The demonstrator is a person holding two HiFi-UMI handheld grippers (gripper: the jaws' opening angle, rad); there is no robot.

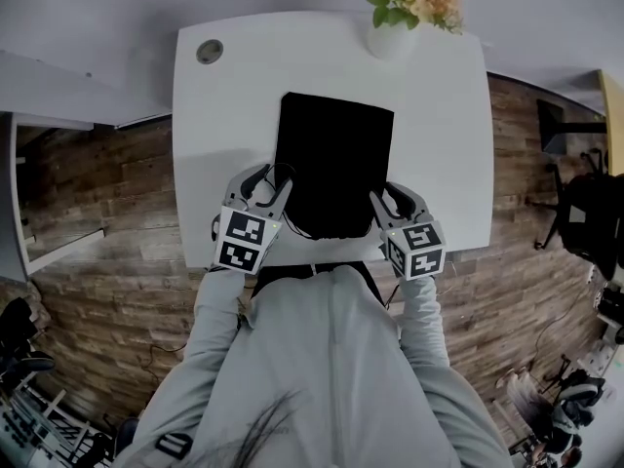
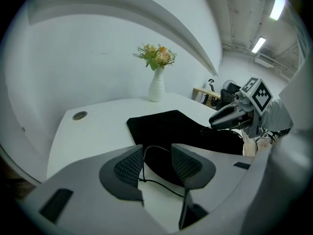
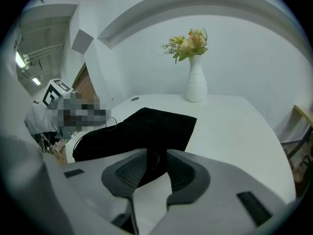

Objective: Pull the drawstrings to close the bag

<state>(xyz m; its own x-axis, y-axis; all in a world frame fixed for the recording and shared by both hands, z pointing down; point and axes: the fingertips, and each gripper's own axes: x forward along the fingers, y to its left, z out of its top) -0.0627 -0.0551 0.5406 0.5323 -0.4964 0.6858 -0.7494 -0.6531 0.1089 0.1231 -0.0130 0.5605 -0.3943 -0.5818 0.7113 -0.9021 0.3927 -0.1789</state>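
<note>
A flat black drawstring bag lies on the white table, with its gathered mouth at the near edge. My left gripper sits at the mouth's left corner and my right gripper at its right corner. In the left gripper view the left gripper stands open, and a thin black drawstring lies loose on the table between its pads. In the right gripper view the right gripper is also open, with a cord loop and the bag edge between its pads, unpinched.
A white vase of flowers stands at the table's far edge, and a round cable hole is at the far left corner. Wood floor surrounds the table. A dark chair stands to the right.
</note>
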